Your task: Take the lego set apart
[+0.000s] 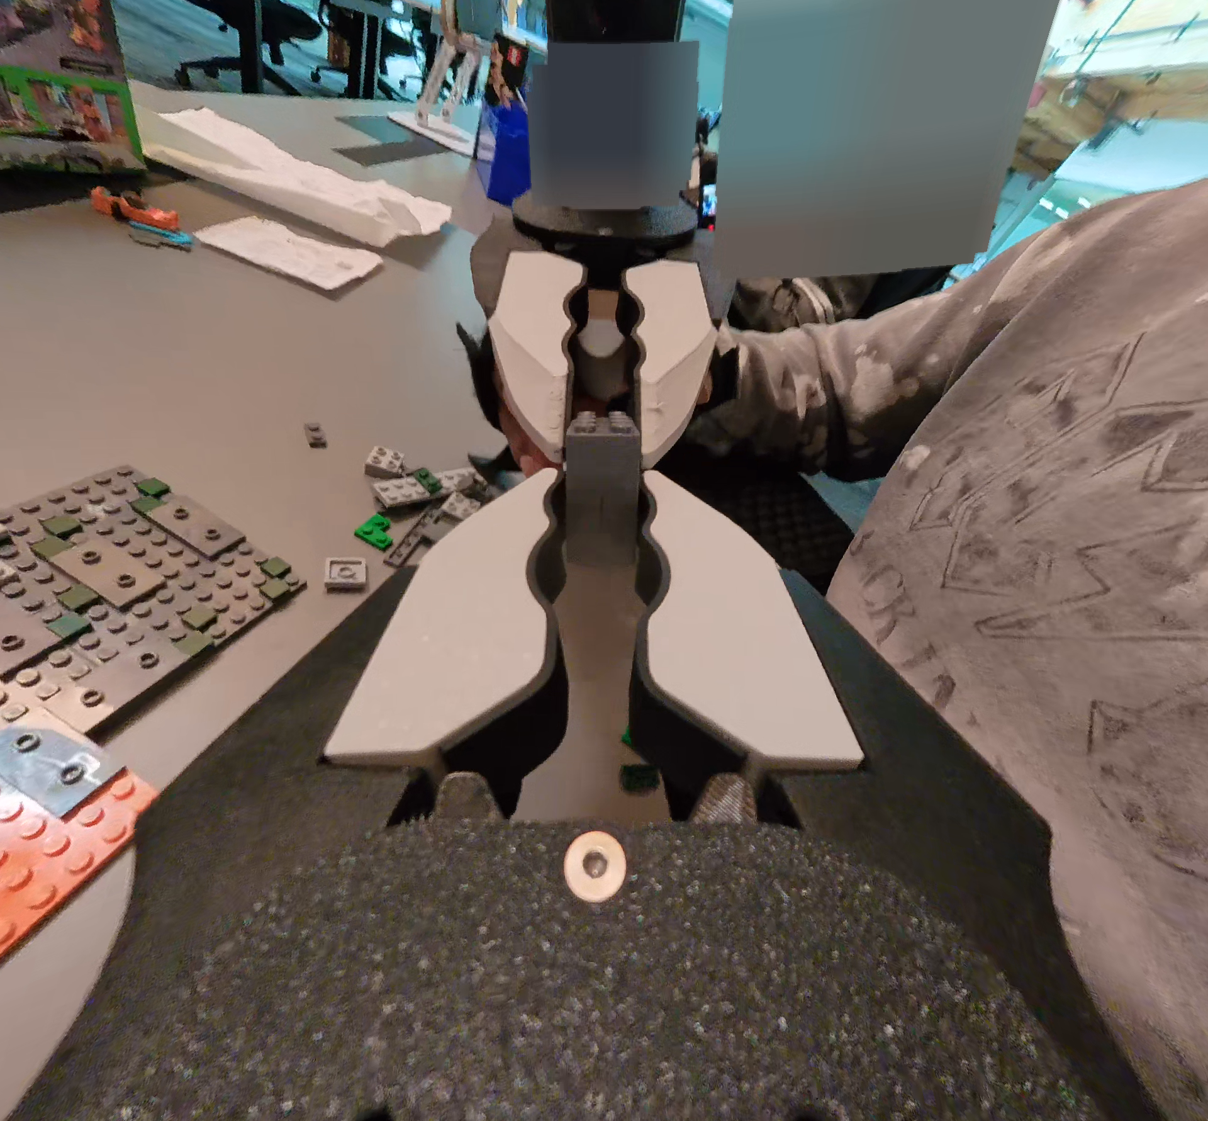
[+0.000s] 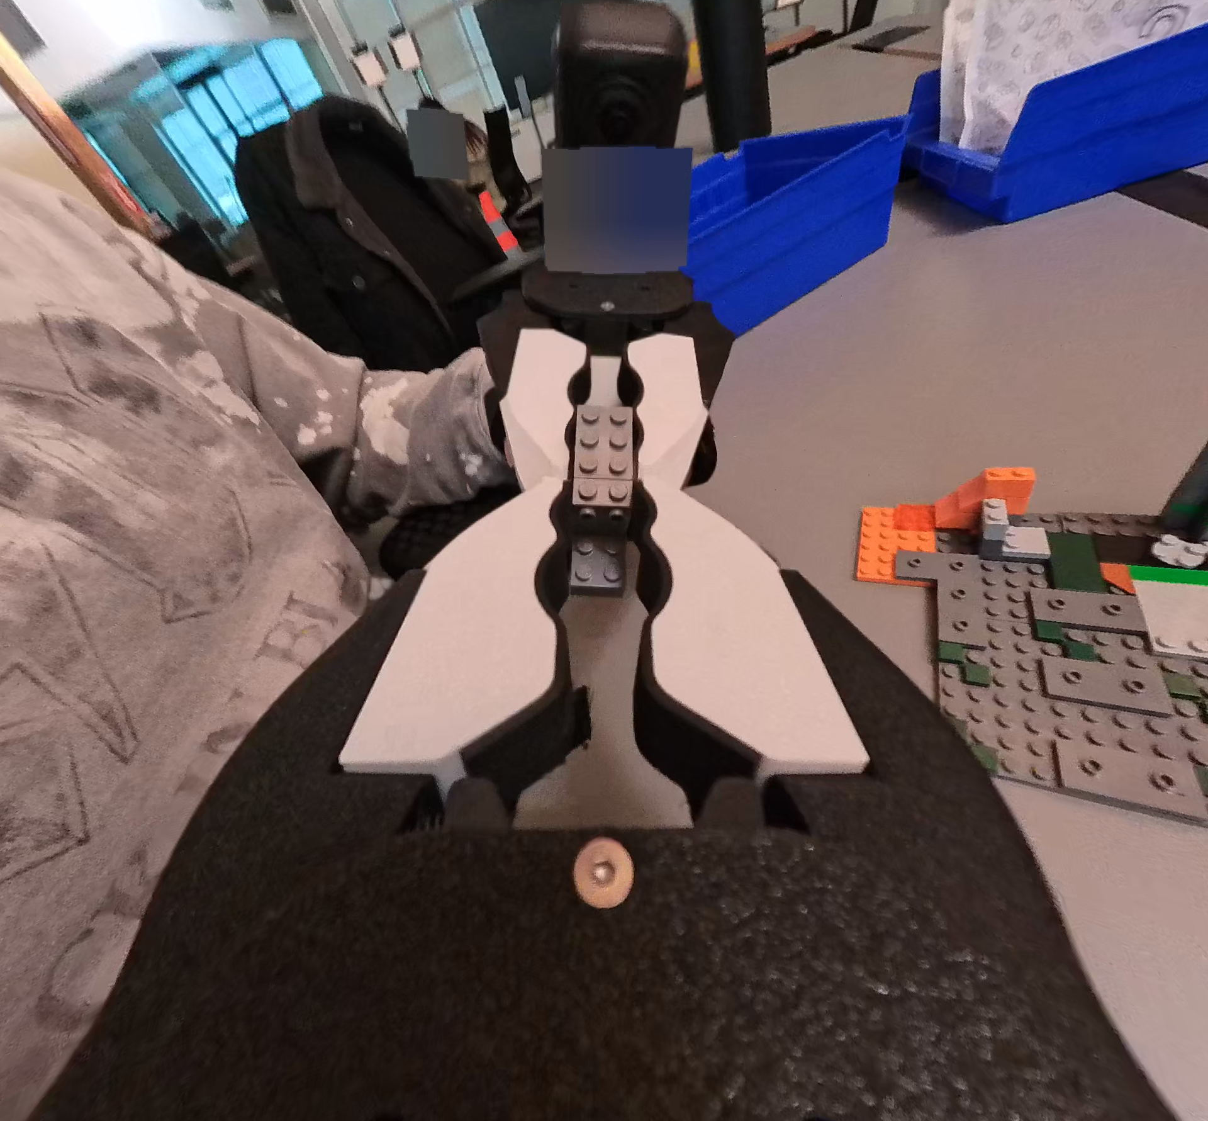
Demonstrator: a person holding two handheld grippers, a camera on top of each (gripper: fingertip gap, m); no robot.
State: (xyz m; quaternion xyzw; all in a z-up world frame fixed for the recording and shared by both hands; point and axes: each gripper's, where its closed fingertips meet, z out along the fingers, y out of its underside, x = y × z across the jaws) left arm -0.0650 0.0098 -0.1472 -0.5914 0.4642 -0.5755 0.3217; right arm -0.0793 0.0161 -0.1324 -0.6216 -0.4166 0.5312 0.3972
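Observation:
A grey lego brick stack (image 1: 601, 501) is held in the air between both grippers, which face each other tip to tip. My left gripper (image 1: 601, 481) is shut on its near end. My right gripper (image 1: 603, 429) is shut on its far end. In the right wrist view the right gripper (image 2: 603, 494) clamps the darker end of the stack (image 2: 598, 566), and the left gripper (image 2: 604, 455) clamps the lighter studded end. The grey baseplate (image 1: 131, 579) with flat tiles lies on the table to the left; it also shows in the right wrist view (image 2: 1072, 664), with orange bricks (image 2: 967, 501) on its far corner.
Loose grey and green pieces (image 1: 418, 494) lie beside the baseplate. An orange plate (image 1: 52, 841) lies at the near left. The lego box (image 1: 59, 43) and white paper bags (image 1: 294, 174) sit at the back. Blue bins (image 2: 797, 207) stand farther off. The person's grey sweater (image 1: 1046, 566) is close by. The tips of both grippers are at nearly the same place. Between my left fingertips and the grey baseplate (image 1: 131, 579) there is roughly 15 cm. My right wrist view (image 2: 1076, 685) looks at it from another angle.

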